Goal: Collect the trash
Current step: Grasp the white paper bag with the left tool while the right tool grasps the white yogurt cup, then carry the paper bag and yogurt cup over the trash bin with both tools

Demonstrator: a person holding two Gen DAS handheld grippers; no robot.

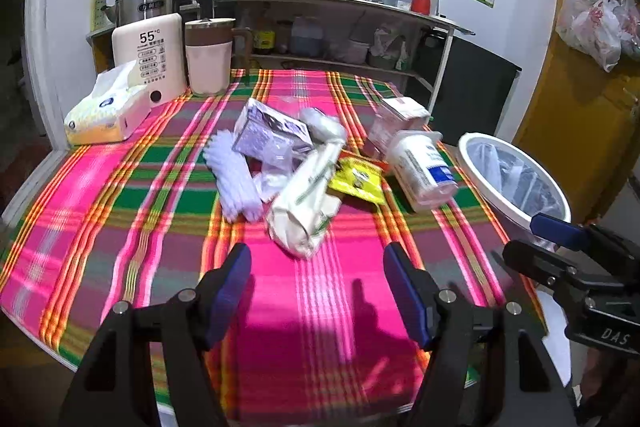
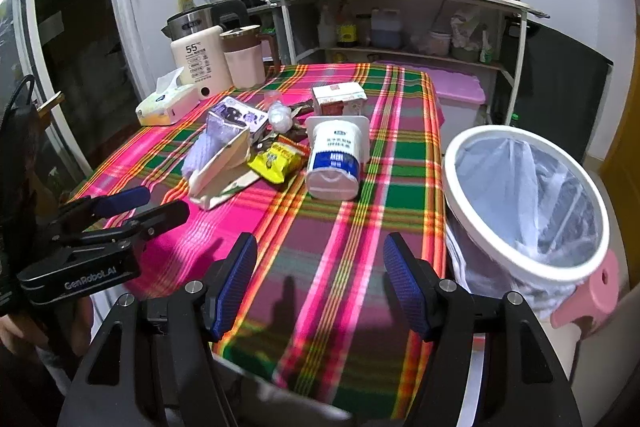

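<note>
A pile of trash lies mid-table on the plaid cloth: a white paper wrapper [image 1: 308,199] [image 2: 222,167], a yellow snack packet [image 1: 356,181] [image 2: 274,161], a white and blue yogurt cup on its side [image 1: 422,167] [image 2: 336,157], a purple box [image 1: 270,133] [image 2: 236,119], a pink carton [image 1: 394,121] [image 2: 338,99] and white plastic pieces [image 1: 238,179]. A white bin with a clear liner [image 1: 514,179] [image 2: 524,195] stands off the table's right edge. My left gripper [image 1: 318,287] is open and empty near the table's front edge. My right gripper [image 2: 320,283] is open and empty beside the bin.
A tissue pack [image 1: 106,109], a white water heater [image 1: 150,53] and a pink jug [image 1: 208,57] stand at the table's back left. A shelf with bottles [image 1: 340,27] is behind the table. A pink lidded box [image 2: 460,95] sits behind the bin.
</note>
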